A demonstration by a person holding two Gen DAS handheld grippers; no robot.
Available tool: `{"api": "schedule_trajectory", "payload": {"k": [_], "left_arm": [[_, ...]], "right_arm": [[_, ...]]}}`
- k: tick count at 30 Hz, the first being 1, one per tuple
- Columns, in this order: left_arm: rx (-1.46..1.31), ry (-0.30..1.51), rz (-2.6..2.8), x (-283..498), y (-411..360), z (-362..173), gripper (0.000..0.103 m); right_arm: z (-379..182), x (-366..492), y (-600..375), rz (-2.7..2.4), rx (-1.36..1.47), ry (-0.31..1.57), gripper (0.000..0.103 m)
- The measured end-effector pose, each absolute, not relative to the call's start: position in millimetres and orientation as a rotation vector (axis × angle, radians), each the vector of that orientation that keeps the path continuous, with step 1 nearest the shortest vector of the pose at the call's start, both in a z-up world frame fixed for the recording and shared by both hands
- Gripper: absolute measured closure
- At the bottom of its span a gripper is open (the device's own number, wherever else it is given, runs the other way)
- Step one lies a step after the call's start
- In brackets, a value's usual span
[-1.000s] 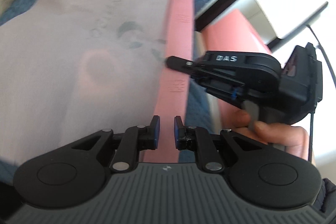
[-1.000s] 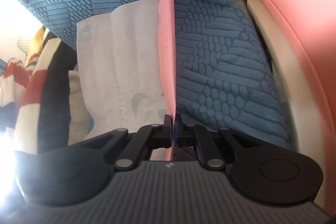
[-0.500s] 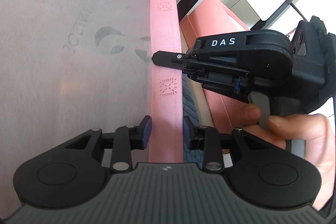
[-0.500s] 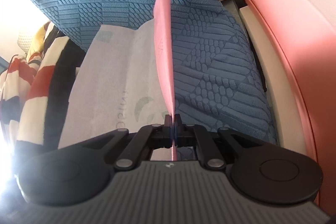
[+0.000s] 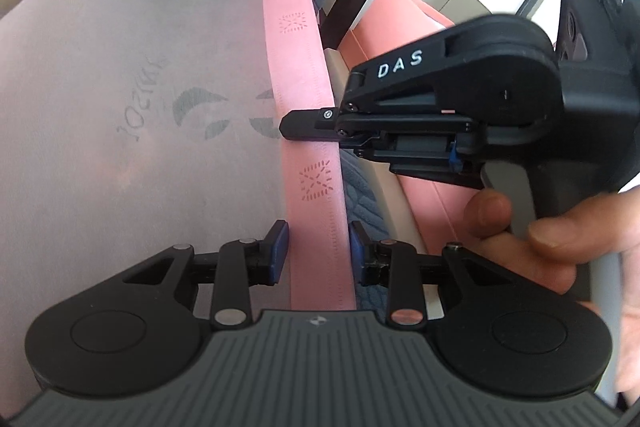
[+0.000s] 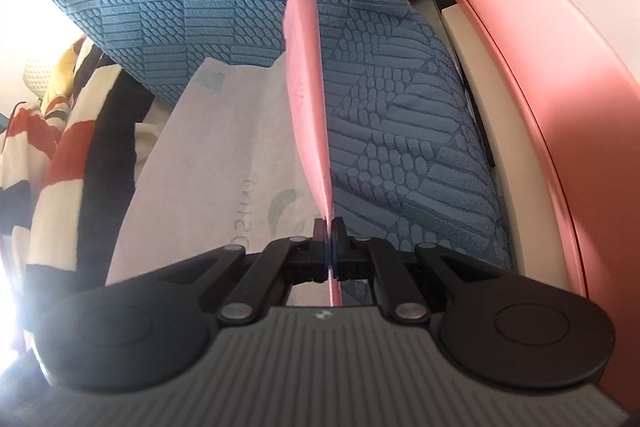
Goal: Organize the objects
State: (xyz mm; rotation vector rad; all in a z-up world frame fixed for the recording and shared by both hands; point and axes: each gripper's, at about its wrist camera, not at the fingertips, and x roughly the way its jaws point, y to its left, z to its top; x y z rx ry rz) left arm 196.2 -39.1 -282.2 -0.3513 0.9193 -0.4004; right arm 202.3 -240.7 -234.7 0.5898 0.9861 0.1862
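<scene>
Right wrist view: right gripper [image 6: 330, 241] pinches pink strap [image 6: 308, 99] of white non-woven bag [image 6: 208, 163]. Left gripper [image 5: 318, 247] parted around strap, untouching, having just opened. Bag lifted, unplaced; sorting barely begun.

Faint mirrored print [image 5: 140, 99] on white bag [image 5: 120, 147], unreadable
</scene>
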Motion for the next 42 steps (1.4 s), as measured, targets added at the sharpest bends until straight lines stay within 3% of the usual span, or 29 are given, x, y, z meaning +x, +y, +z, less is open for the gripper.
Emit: {"api": "schedule_trajectory", "payload": {"k": [2,6,11,18,26,42], "left_arm": [[-0.342,0.923,-0.382,195.8,-41.0,-282.4,0.068],[-0.343,0.915,-0.356,203.1,-34.9,-278.6,0.085],[-0.416,0.921,-0.349,206.1,-23.9,-279.0,0.092],[-0.633,0.968,-0.329,216.9,-2.0,-291.7,0.096],[-0.837,1.031,-0.269,220.8,24.2,-312.3,0.097],[-0.866,1.058,-0.236,218.8,31.2,-316.7,0.097]], "right_arm": [[-234.6,202.2,-240.1,0.176,0.577,0.990,0.098],[-234.4,201.2,-237.8,0.152,0.525,0.993,0.097],[-233.8,201.3,-232.7,0.149,0.483,0.993,0.095],[-226.3,199.2,-229.0,0.170,0.459,0.955,0.088],[-216.2,197.8,-224.7,0.231,0.446,0.904,0.088],[-246.1,209.0,-194.2,0.312,0.407,1.048,0.089]]}}
